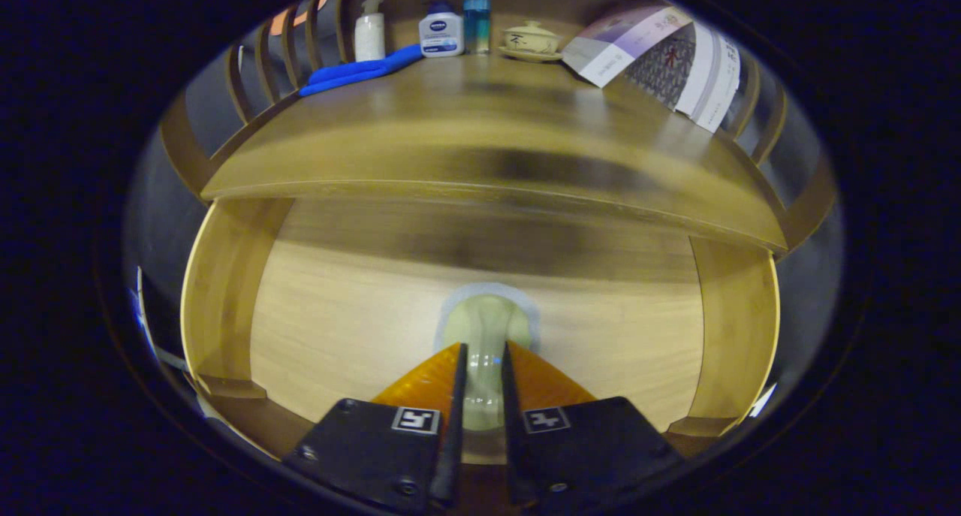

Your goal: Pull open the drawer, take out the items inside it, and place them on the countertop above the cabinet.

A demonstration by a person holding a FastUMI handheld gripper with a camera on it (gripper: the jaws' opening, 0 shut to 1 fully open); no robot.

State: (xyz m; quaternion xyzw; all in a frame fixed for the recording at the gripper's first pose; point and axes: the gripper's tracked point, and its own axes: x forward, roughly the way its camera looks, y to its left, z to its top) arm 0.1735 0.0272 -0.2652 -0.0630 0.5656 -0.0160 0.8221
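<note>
Clamping the pale knob (pixel 484 328) at the centre of the drawer front (pixel 360 328) between nearly closed fingers, the gripper (pixel 480 362) is judged at the opening step, the drawer apparently closed below the countertop (pixel 480 125), contents unseen, removal and placement outstanding.

The wooden worktop (pixel 495 133) tops the cabinet, well beyond the fingers. Along its far edge, from left to right, stand a white pump bottle (pixel 369 29), a white bottle with a dark cap (pixel 441 33), a blue bottle (pixel 476 25) and a lidded cup on a saucer (pixel 531 40). A blue cloth (pixel 360 70) lies in front of the pump bottle. Folded printed paper (pixel 661 61) lies at the right.
</note>
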